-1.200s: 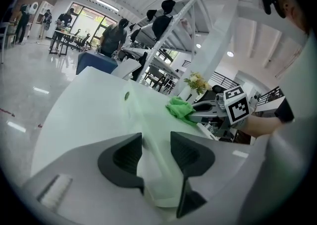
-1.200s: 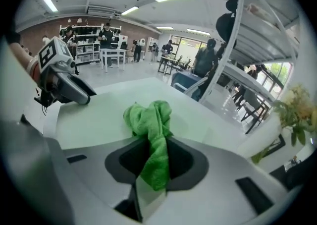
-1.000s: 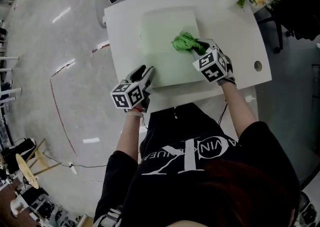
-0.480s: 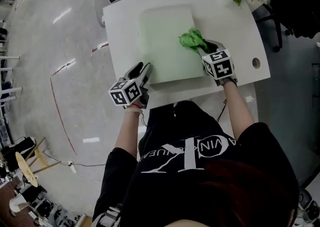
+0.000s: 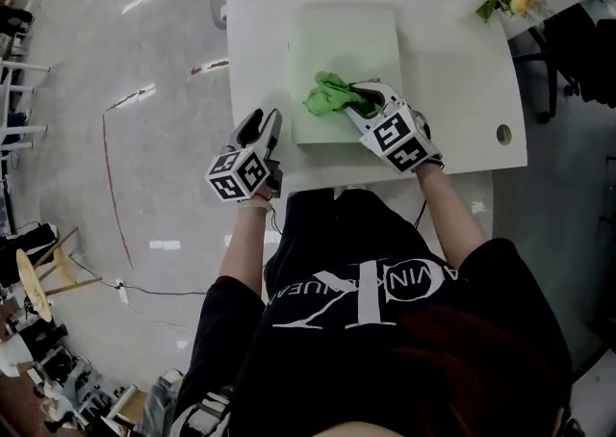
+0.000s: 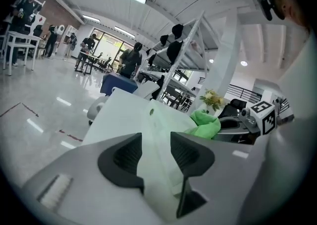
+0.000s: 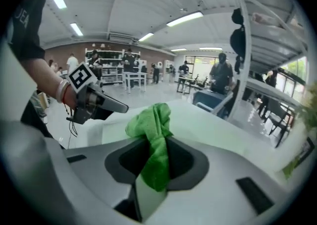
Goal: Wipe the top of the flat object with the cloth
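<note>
Right gripper (image 5: 358, 100) is clamping the green cloth (image 5: 325, 95), bunched on the flat object's (image 5: 346, 36) near end; its long side is running away from me. My left gripper (image 5: 261, 123) is gaping empty beside its near-left corner.

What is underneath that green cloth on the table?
A pale green board on the white table. The patch right beneath the cloth is hidden.

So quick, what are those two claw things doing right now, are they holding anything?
Left gripper: open, nothing between its jaws.
Right gripper: closed on the green cloth.
</note>
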{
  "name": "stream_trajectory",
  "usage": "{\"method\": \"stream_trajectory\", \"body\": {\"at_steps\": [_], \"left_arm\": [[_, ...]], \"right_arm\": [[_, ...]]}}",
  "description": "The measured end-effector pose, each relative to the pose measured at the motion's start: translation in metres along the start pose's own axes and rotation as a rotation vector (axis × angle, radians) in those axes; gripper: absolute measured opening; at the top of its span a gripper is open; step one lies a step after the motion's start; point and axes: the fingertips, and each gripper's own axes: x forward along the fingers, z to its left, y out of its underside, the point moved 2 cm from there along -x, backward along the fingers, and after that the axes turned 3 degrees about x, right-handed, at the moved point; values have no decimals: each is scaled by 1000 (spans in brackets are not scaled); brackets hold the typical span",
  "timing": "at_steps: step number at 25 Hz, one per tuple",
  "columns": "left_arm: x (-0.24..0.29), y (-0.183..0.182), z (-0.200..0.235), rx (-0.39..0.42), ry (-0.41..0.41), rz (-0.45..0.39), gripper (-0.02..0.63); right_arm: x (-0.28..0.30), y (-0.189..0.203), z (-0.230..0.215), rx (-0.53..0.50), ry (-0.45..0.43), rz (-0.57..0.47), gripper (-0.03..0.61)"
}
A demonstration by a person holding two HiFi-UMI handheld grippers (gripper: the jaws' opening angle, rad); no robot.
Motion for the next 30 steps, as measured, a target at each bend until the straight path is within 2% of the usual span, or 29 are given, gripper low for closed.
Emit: {"method": "stream_trajectory", "body": {"at_steps": [4,7,12,16,19,30], "left_arm": [[-16,6,4,-1,-39,-15,190],[-29,7,10,-8,-72,-32,190],[-49,10,18,-23,-121,-55,190],[-49,13,18,-19,-131,-40,190],[-45,14,15,-12,-124,-32,190],[-20,12,-9,51,-55,19,190]], "right_arm": [[20,-22,44,-130,-139,-6,109],[33,-27,69,-217,-202,15,109],[45,-23,88,-354,-220,66,108],[48,-20,89,-455,-226,87,107],[46,-23,89,-469,-244,89,107],[19,1,78,-416,-239,116,107]]}}
